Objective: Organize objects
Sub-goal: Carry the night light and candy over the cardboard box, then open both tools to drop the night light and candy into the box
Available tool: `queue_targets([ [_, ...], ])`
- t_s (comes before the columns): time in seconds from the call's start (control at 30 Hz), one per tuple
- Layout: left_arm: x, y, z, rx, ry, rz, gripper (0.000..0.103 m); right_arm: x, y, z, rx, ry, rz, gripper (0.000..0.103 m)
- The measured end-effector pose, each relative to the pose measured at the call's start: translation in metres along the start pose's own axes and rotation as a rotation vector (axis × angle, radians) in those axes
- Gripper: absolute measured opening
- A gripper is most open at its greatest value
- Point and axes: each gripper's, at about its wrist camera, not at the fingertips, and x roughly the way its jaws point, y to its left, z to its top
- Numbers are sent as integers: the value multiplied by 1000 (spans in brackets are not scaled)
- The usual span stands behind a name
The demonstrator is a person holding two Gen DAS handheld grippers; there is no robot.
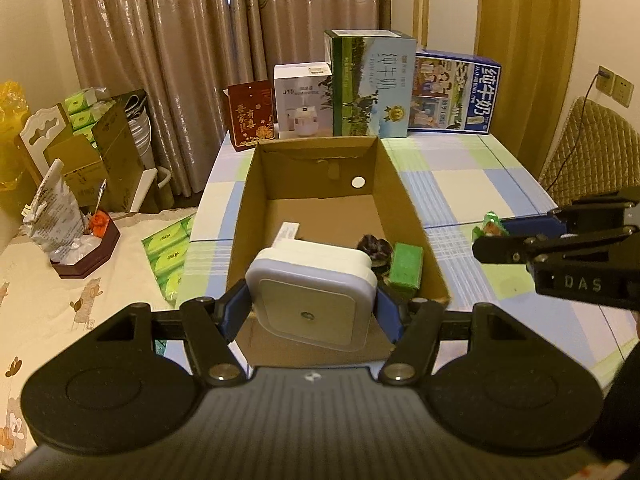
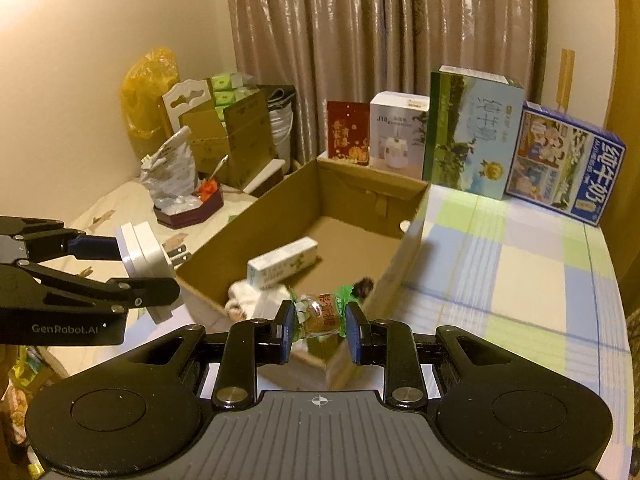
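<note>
Left wrist view: left hand-held gripper (image 1: 310, 312) clamps the white plug-in night light (image 1: 310, 302) over the cardboard box (image 1: 248, 184); right hand-held gripper (image 2: 320, 332) pinches a wrapped snack (image 2: 320, 314) at its rim. Looks like drop-off time; next, let go inside.

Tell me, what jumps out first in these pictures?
The open cardboard box in the middle of the checked table, a few small items already inside. The left hand-held gripper grips a white plug-in night light at the box's near end; the right hand-held gripper pinches a green-ended wrapped snack.
</note>
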Motion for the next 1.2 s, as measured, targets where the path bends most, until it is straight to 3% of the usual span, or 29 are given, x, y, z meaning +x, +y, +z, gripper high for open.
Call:
queue_targets([
  [0.5,92,20,40,19,46,-70,62,63,-27,31,19,35,-10,24],
  [0.57,102,23,42,-2,56,-71,68,68,-30,31,30,39,-7,24],
  [1.07,90,34,28,-11,46,-36,76,80,-26,44,73,19,46,24],
  [1.1,89,36,26,-14,46,-33,77,81,-26,47,79,8,53,25],
  [1.13,87,37,25,-16,45,-30,79,82,-27,49,87,-5,62,37],
  [1.17,85,38,23,-23,43,-25,80,82,-28,52,99,-19,69,55],
  [1.2,83,40,22,-31,40,-20,82,82,-30,54,112,-33,79,61],
])
